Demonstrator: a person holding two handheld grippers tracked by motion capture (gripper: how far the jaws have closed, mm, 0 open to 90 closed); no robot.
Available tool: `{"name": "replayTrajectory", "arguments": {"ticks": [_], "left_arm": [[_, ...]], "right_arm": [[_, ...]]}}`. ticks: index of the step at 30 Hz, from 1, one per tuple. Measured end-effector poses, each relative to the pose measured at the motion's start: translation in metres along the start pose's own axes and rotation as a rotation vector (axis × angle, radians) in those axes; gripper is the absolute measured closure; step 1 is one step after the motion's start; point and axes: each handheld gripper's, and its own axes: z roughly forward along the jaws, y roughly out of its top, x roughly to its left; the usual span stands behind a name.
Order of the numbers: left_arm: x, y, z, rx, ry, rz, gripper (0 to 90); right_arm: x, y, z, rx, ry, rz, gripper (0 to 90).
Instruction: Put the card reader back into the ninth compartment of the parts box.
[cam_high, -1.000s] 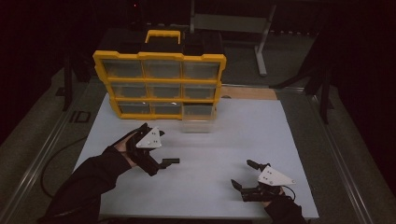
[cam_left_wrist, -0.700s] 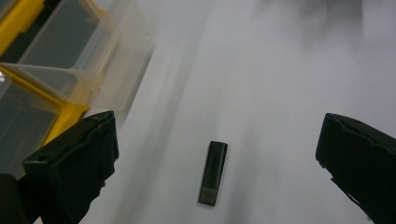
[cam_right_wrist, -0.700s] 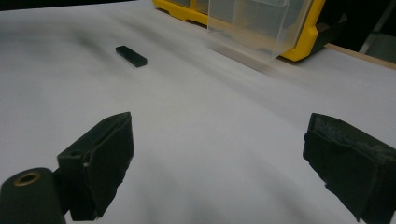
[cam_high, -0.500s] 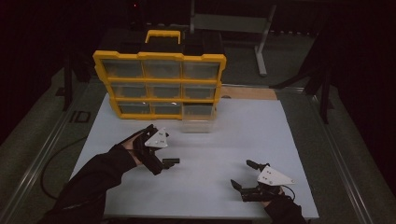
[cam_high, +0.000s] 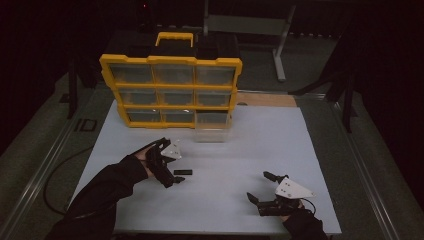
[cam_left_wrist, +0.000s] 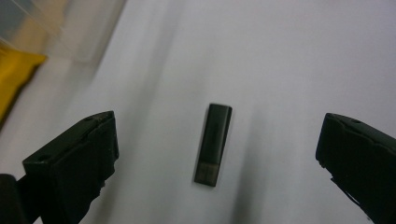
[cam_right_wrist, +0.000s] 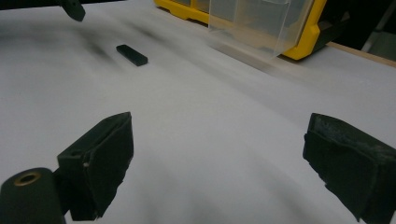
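A small flat black stick (cam_high: 183, 172) lies alone on the white table (cam_high: 300, 145). My left gripper (cam_high: 172, 167) hangs just left of it, open, its jaws wide apart on either side of the black stick (cam_left_wrist: 213, 143), which lies lengthwise between them without touching. My right gripper (cam_high: 261, 187) rests open near the table's front right with nothing between its jaws; from there the black stick (cam_right_wrist: 131, 54) lies far off to the upper left.
A yellow drawer organizer (cam_high: 170, 92) stands at the back of the table. Its bottom right clear drawer (cam_high: 212, 128) is pulled out onto the table; the same clear drawer (cam_right_wrist: 259, 25) rises ahead of my right gripper.
My left gripper has moved to the right, closer to the black stick, which has stayed in place. The right gripper has not moved.
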Motion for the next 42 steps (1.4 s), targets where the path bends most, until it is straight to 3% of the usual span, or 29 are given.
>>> {"name": "replayTrajectory", "arguments": {"ticks": [11,18,21,29,36,42], "left_arm": [[0.003,-0.001,0.015,0.091,-0.008,0.028,3.4],[0.004,0.001,0.023,0.164,-0.052,0.023,11.2],[0.004,0.001,0.027,0.179,-0.069,0.029,16.0],[0.005,0.003,0.03,0.197,-0.052,0.04,25.4],[0.006,0.003,0.03,0.205,-0.043,0.036,37.7],[0.007,0.004,0.034,0.229,-0.059,0.024,46.0]], "right_arm": [[0.0,0.0,0.001,0.003,-0.001,0.0,9.0],[0.0,0.0,0.001,0.002,-0.001,-0.001,9.0],[0.0,0.0,0.001,0.006,-0.001,0.0,9.0],[0.0,0.0,0.001,0.007,-0.001,-0.003,9.0],[-0.001,0.0,0.001,0.007,0.001,-0.002,9.0],[-0.001,0.0,0.001,0.006,0.001,-0.001,9.1]]}}
